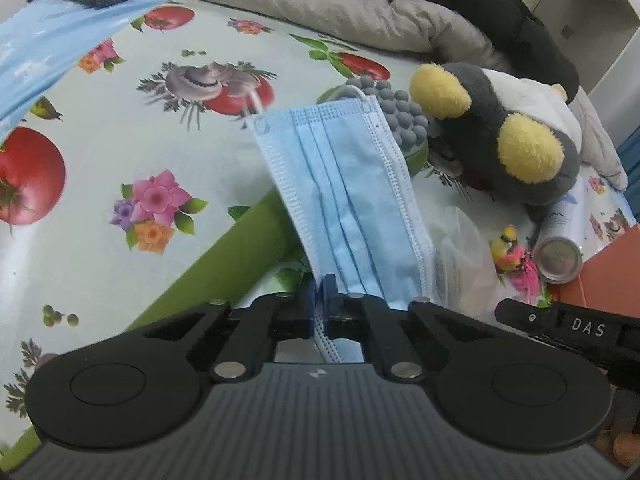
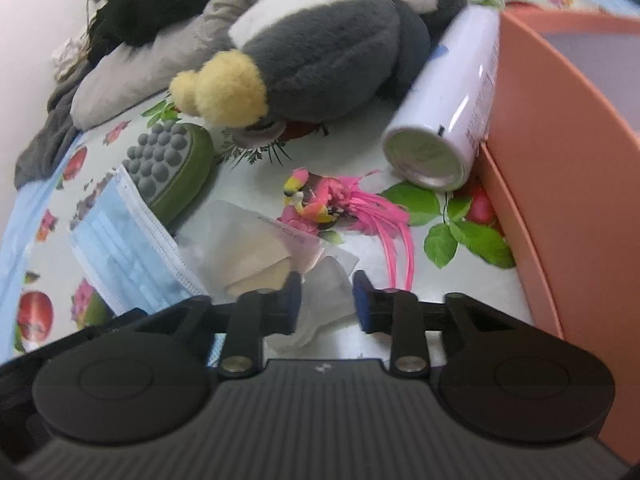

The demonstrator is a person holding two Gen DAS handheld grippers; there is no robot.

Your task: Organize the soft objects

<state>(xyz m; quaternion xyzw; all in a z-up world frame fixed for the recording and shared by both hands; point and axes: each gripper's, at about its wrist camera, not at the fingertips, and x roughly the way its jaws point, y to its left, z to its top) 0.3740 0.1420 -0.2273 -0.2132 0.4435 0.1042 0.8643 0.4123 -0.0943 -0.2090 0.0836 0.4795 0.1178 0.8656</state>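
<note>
1. The left gripper (image 1: 319,300) is pinching the blue face mask (image 1: 348,188) by its edge, above the tabletop (image 1: 100,152).
2. The right gripper (image 2: 326,292) is hovering wide open.
3. Judgement: lifting slowly is keeping the mask from slipping.

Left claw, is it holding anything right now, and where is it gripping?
The left claw is shut on the blue face mask, pinching its lower edge near a corner.

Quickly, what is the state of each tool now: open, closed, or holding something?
Left tool: closed, holding the blue face mask by its edge.
Right tool: open, holding nothing, above the clear plastic packet.
</note>
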